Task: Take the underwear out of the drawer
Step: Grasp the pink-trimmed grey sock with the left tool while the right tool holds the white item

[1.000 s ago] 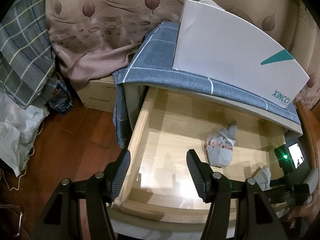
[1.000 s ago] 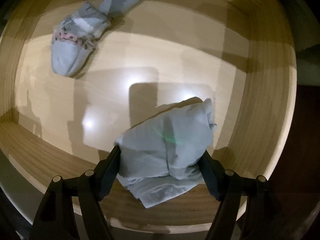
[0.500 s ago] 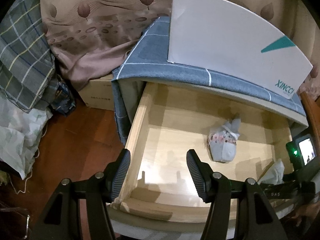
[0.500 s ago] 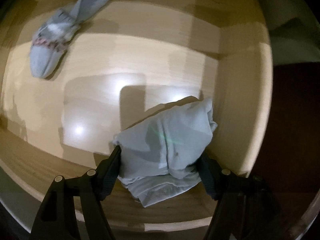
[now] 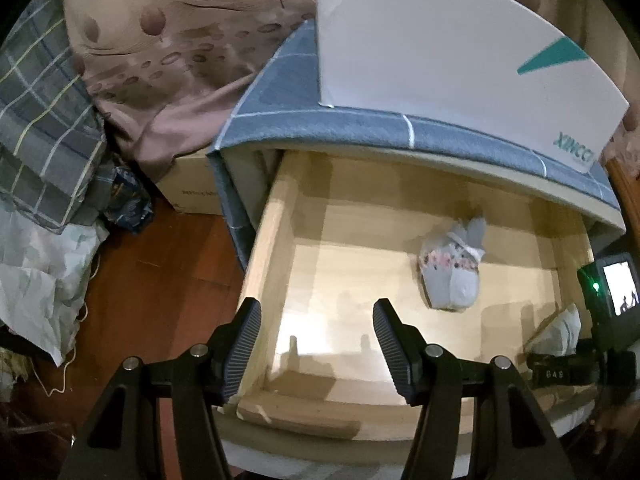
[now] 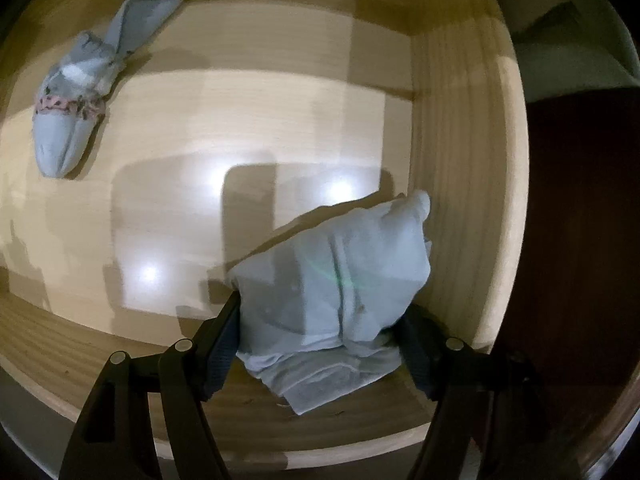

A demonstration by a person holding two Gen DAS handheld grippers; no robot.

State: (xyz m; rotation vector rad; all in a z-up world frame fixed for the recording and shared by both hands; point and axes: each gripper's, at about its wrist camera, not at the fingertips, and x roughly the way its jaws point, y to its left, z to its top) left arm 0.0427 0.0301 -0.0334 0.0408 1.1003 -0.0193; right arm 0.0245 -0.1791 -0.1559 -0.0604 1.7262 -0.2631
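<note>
The wooden drawer [image 5: 276, 216] stands pulled open. My right gripper [image 6: 320, 340] is shut on a folded pale blue underwear [image 6: 332, 280] and holds it at the drawer's front right corner, above the bottom. The same piece shows at the right edge of the left wrist view [image 5: 560, 330]. A second rolled pale underwear with a pink patterned band [image 6: 68, 120] lies on the drawer bottom, also seen in the left wrist view [image 5: 452, 276]. My left gripper [image 5: 316, 348] is open and empty over the drawer's front left corner.
A white box [image 5: 440, 52] sits on the blue checked cloth [image 5: 360, 136] covering the cabinet top. A cardboard box [image 5: 192, 188], plaid fabric [image 5: 40, 128] and a white bag [image 5: 36, 280] lie on the wooden floor [image 5: 160, 280] to the left. Dark floor [image 6: 580, 240] lies right of the drawer.
My right gripper has lifted the pale blue underwear a little toward the drawer's right wall. The left gripper view has drifted slightly; its jaws stay open.
</note>
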